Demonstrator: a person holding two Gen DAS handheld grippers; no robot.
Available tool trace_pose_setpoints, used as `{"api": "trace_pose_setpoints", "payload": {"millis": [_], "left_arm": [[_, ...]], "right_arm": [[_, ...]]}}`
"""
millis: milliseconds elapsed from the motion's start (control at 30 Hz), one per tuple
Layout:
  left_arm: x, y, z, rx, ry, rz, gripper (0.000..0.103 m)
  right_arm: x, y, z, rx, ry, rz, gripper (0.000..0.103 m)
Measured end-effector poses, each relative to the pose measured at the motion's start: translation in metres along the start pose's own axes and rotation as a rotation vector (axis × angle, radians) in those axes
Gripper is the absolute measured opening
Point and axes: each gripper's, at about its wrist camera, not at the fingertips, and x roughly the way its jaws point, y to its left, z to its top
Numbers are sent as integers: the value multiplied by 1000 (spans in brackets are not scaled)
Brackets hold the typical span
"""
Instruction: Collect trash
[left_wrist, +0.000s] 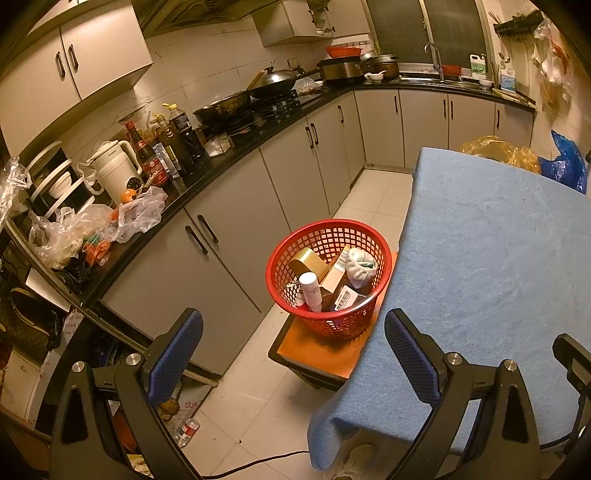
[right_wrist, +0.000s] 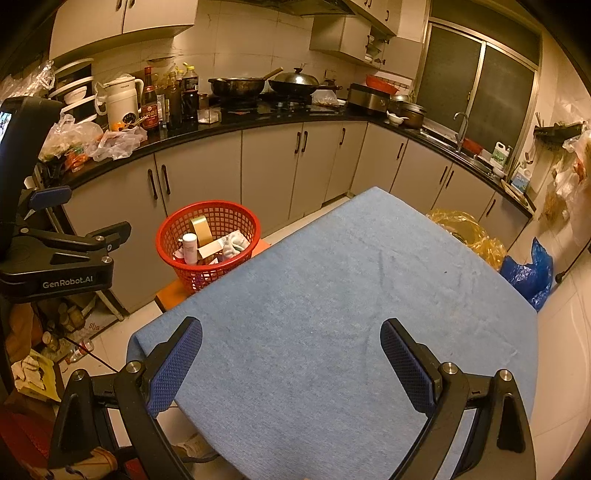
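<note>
Both grippers hang released and hold nothing: the left gripper (left_wrist: 293, 354) has its jaws spread wide above the floor and the table's corner, and the right gripper (right_wrist: 291, 365) is spread the same way over the blue cloth (right_wrist: 332, 295). The trash sits in the red basket (left_wrist: 354, 328), which stands on an orange stool (left_wrist: 321, 354) just beside the table: a white bottle (left_wrist: 310, 290), a tape roll (left_wrist: 308, 260), a box (left_wrist: 338, 273) and a pale wad (left_wrist: 362, 266). No loose trash shows on the cloth, so the collecting looks close to done.

The main risk, as I judge it, is the basket's perch. It stands near the stool's edge, and a nudge from a jaw or from the hanging cloth could tip it and spill the lot. The bottle stands tall among the rest and could fall out first. A cable (left_wrist: 258, 463) runs across the floor below, where a foot could snag. A small bottle (left_wrist: 187, 430) lies on the floor near the left gripper; whether it counts as trash I cannot tell.
</note>
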Motion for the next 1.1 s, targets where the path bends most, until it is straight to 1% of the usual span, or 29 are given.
{"api": "trace_pose_setpoints", "payload": {"millis": [1100], "left_arm": [[11,-1,0,14,11,-13,98]], "right_arm": [[9,-3,0,8,20,0,99]]}}
